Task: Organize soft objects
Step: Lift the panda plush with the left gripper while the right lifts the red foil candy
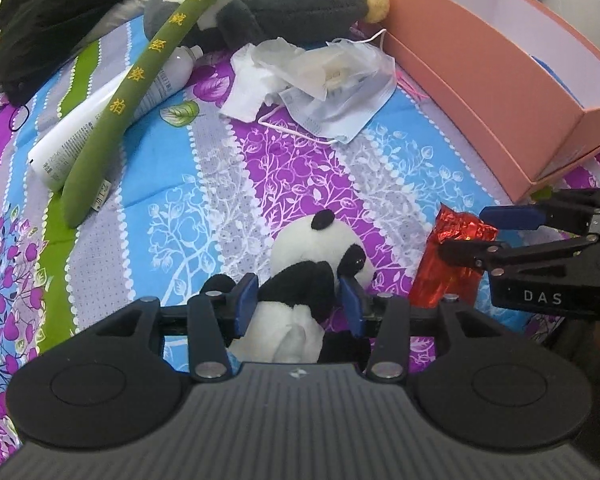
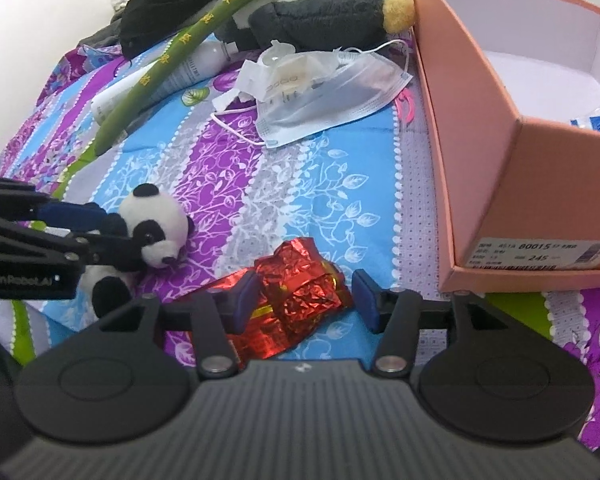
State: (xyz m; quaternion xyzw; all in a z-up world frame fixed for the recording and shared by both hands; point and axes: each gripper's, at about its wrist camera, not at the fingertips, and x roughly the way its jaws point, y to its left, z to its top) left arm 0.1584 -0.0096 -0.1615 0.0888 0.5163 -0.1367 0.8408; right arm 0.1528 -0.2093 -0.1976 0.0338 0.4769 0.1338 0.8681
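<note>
A small panda plush (image 1: pixel 316 264) lies on the patterned bedspread. My left gripper (image 1: pixel 300 300) has its pads on both sides of the panda's body and is shut on it; it also shows in the right wrist view (image 2: pixel 100 224) next to the panda (image 2: pixel 156 232). A red foil packet (image 2: pixel 296 296) lies between the pads of my right gripper (image 2: pixel 306 298), which is open around it with a gap on the right side. The right gripper also shows in the left wrist view (image 1: pixel 484 236) at the foil packet (image 1: pixel 452 256).
A pink open box (image 2: pixel 480 128) stands at the right. A face mask with tissue (image 2: pixel 324 92), a white tube (image 1: pixel 100 120), a long green plush stick (image 1: pixel 140 84), a big grey plush (image 1: pixel 284 4) and a black cloth (image 1: pixel 52 12) lie further back on the bedspread (image 1: pixel 204 184).
</note>
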